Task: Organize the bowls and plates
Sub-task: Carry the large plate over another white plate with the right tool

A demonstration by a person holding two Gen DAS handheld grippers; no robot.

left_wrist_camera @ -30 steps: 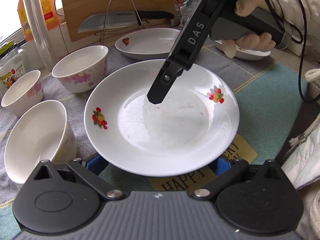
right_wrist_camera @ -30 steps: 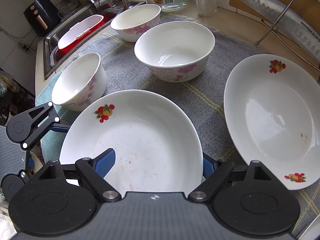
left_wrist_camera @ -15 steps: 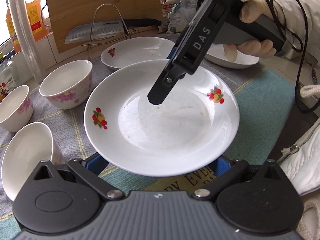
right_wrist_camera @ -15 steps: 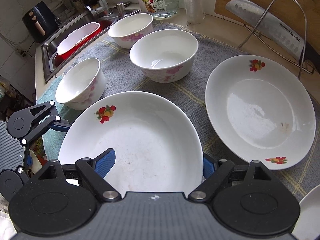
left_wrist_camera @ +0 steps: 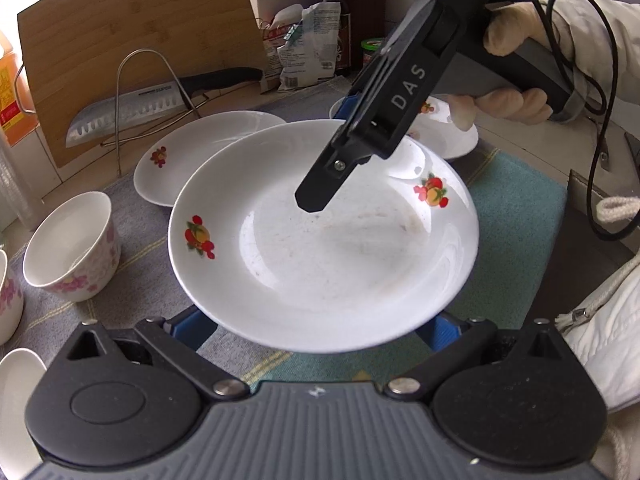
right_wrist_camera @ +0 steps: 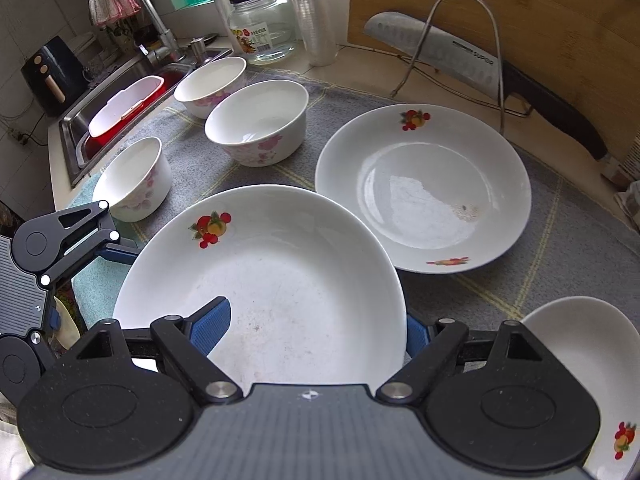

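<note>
A white plate with fruit prints hangs above the cloth, held by both grippers. My left gripper reaches under its near side with both blue fingers; their tips are hidden beneath it. In the right wrist view the left gripper comes in from the left. My right gripper clamps the opposite rim, one finger inside the plate and one outside. A second plate and a third lie on the cloth. Three flowered bowls stand to the left.
A knife leans in a wire rack against a wooden cutting board at the back. A sink with a red-and-white tub lies far left. A jar, stacked plastic cups and bottles line the counter's back. A gloved hand holds the right gripper.
Both grippers have carried the held plate upward and sideways, away from the bowls and toward the other plates. The third plate has come into the right wrist view. Neither grip has changed.
</note>
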